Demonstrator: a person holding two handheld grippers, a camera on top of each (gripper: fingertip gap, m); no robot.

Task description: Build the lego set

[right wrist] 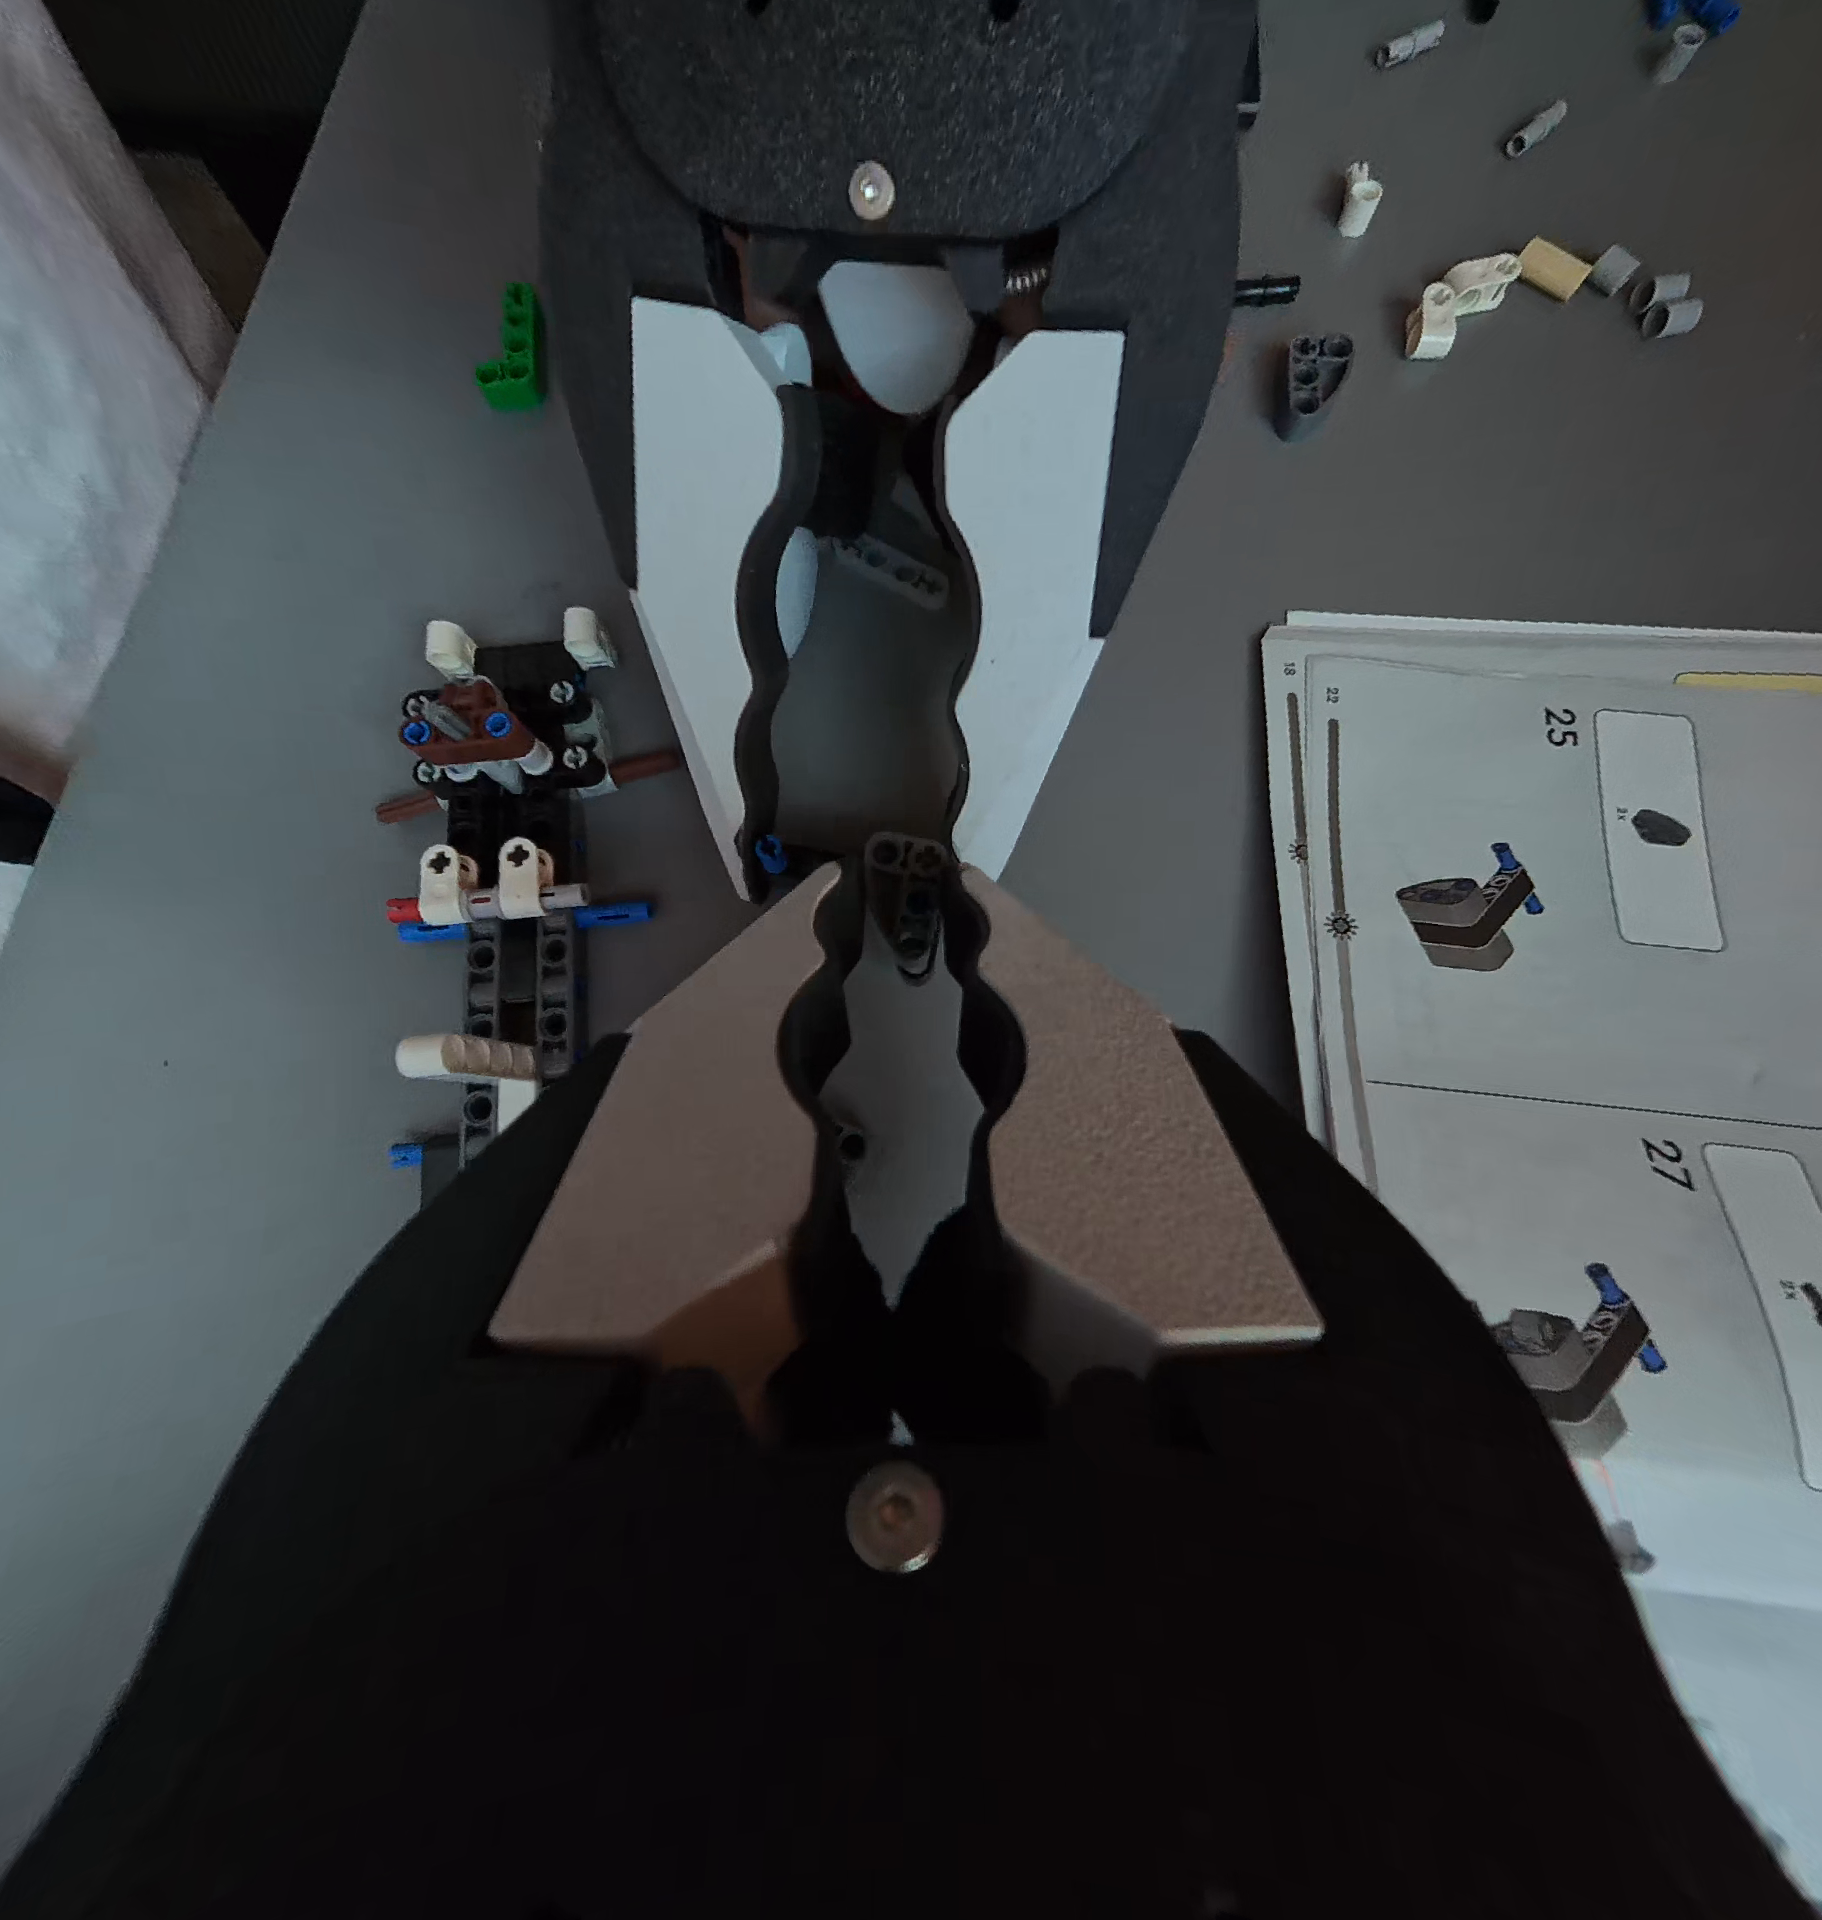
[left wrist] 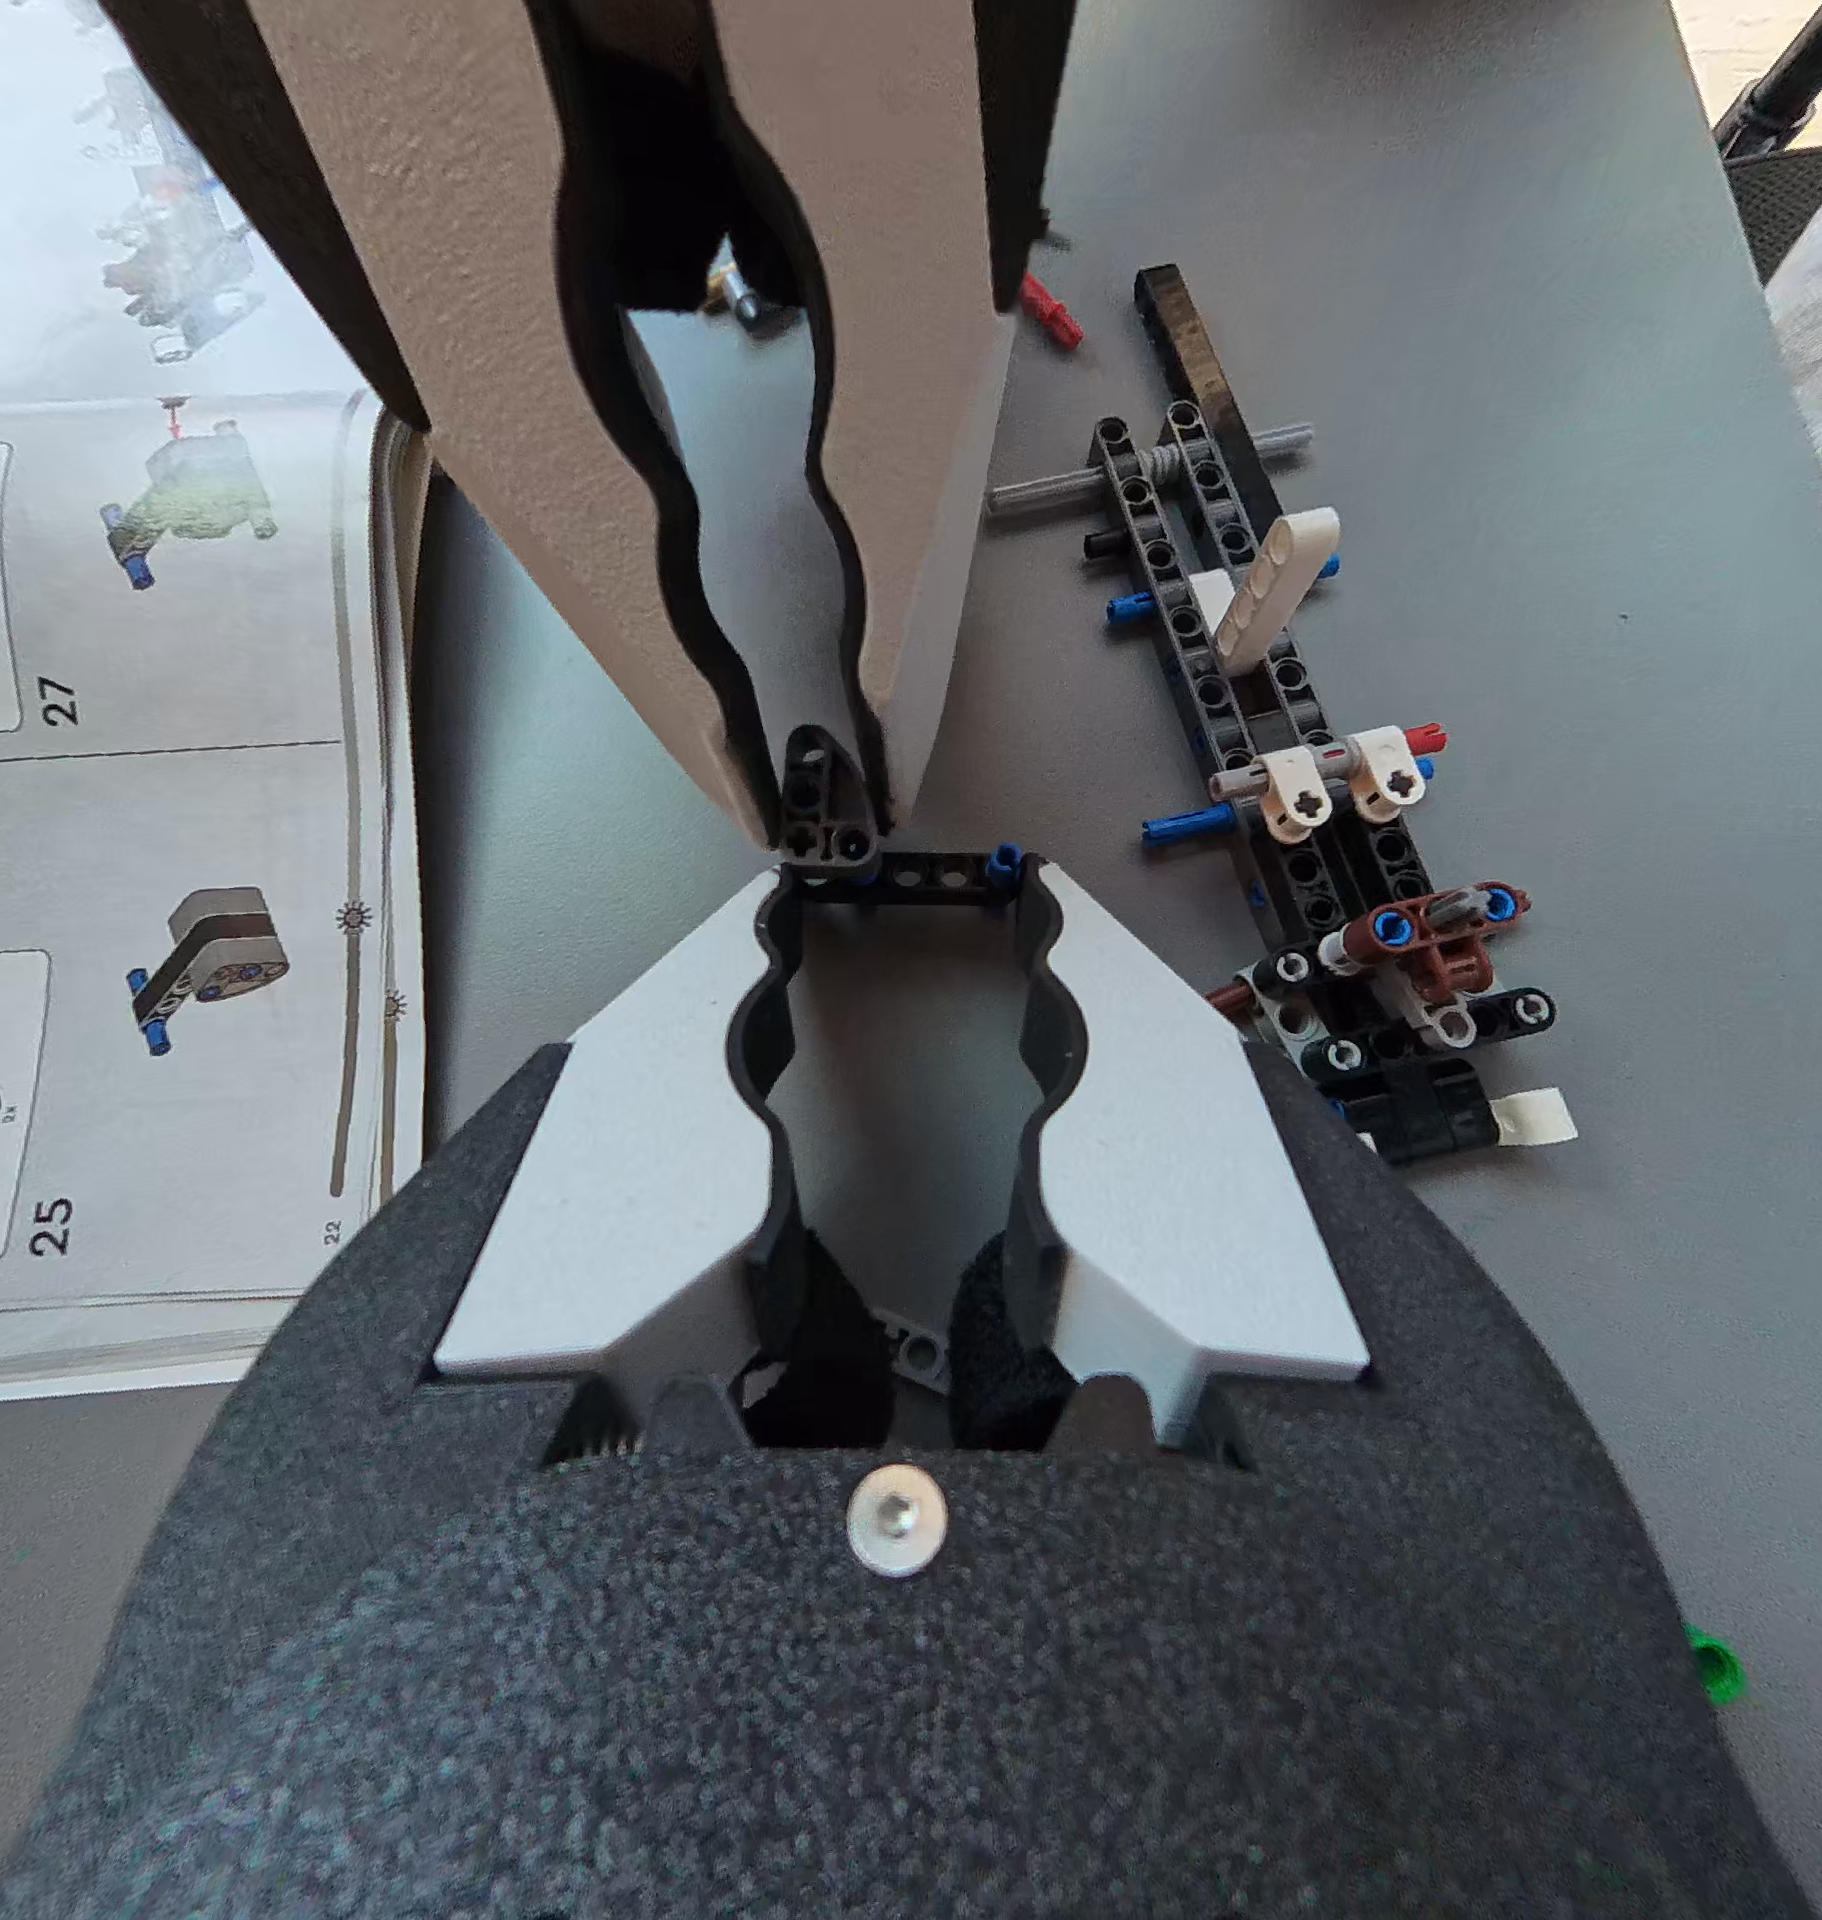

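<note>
My left gripper (left wrist: 912,883), with white fingers, is shut on a short black beam (left wrist: 928,871) with holes that spans lengthwise between its fingertips. A blue pin (left wrist: 1006,860) sticks up at the beam's right end. My right gripper (right wrist: 907,883), with beige fingers, is shut on a dark grey triangular piece (right wrist: 912,894). In the left wrist view it comes in from the top (left wrist: 829,800) and holds that piece (left wrist: 827,805) against the left end of the black beam. In the right wrist view the left gripper (right wrist: 855,847) faces mine, with the blue pin (right wrist: 769,852) at its tip.
An open instruction booklet (left wrist: 159,831) (right wrist: 1561,935) lies beside the grippers on the grey table (left wrist: 1509,416). A long, partly built assembly of beams (left wrist: 1302,779) (right wrist: 502,831) lies on the other side. A green piece (right wrist: 515,348) and loose small parts (right wrist: 1458,301) lie farther off.
</note>
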